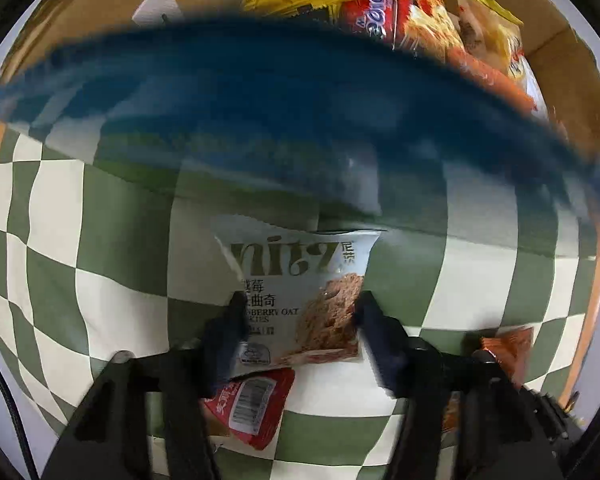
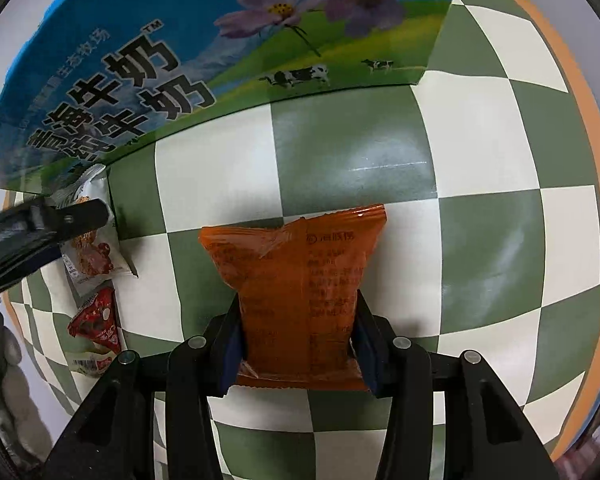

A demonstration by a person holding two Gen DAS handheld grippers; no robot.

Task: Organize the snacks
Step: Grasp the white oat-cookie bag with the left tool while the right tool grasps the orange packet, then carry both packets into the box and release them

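Both hands point down: left fingers (image 1: 300, 308) clamp the cookie packet (image 1: 300, 296), right fingers (image 2: 298, 316) the orange pouch (image 2: 296, 288) (tablecloth beneath).

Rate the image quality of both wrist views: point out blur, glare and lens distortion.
Left wrist view: the blue box edge is smeared by motion blur, while the cookie packet reads fairly sharp; the checkered cloth bows from fisheye. Right wrist view: mostly sharp, soft glare on the checkered cloth above the orange packet; squares curve toward the edges.

Both the left gripper (image 1: 298, 312) and right gripper (image 2: 298, 312) had black linkages, silver rivets and dark blue pads (image 2: 232, 350).
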